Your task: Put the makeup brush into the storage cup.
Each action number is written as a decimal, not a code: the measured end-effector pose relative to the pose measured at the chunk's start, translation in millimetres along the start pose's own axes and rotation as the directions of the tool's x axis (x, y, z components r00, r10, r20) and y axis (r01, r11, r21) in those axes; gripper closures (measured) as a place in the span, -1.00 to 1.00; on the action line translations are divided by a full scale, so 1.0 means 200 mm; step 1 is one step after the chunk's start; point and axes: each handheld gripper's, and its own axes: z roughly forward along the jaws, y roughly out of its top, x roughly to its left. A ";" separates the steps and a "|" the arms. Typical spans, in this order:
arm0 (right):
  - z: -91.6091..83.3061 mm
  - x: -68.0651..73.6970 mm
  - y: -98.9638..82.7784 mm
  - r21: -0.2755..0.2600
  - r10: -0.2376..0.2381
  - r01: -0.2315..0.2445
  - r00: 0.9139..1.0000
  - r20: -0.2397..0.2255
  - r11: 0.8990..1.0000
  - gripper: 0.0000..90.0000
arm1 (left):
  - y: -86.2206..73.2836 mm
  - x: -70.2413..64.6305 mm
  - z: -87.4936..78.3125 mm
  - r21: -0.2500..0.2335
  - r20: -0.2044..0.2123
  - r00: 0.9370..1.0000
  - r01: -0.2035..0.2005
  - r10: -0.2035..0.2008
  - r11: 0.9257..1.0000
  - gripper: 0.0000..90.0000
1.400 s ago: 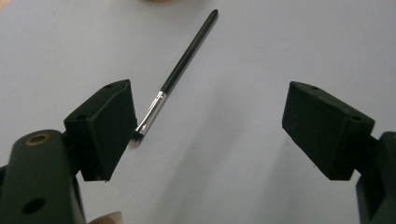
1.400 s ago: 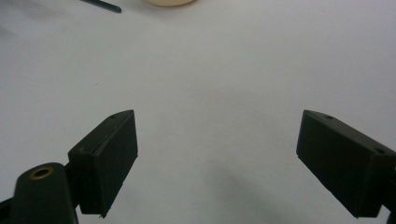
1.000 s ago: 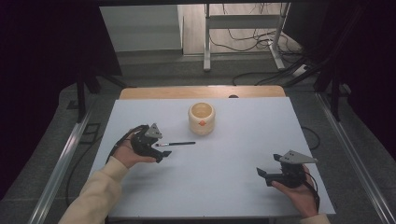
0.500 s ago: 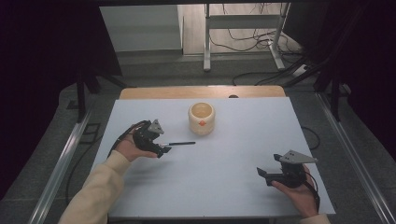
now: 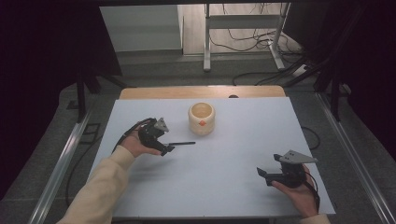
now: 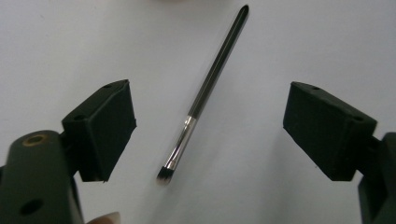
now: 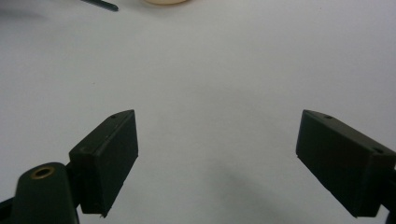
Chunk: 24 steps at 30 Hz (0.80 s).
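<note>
left gripper (image 5: 168, 148) gaping wide | brush (image 6: 201, 95) lying flat between its jaws, touching neither, bristles toward the hand, tip pointing at the cup (image 5: 201, 118) | right gripper (image 5: 266, 175) gaping wide, sitting well apart from the cup

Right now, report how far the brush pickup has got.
Done: the left gripper sits over the brush, jaws open on either side of it. In hand: nothing is gripped; the brush lies flat on the table. Left: closing and lifting, perhaps toward the cup. The right gripper rests open, apart.
</note>
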 end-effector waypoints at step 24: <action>0.00 0.00 0.00 0.004 -0.002 0.002 1.000 -0.001 1.000 -0.70 | 0.02 0.09 0.09 0.050 0.078 0.996 -0.042 0.038 0.998 -0.61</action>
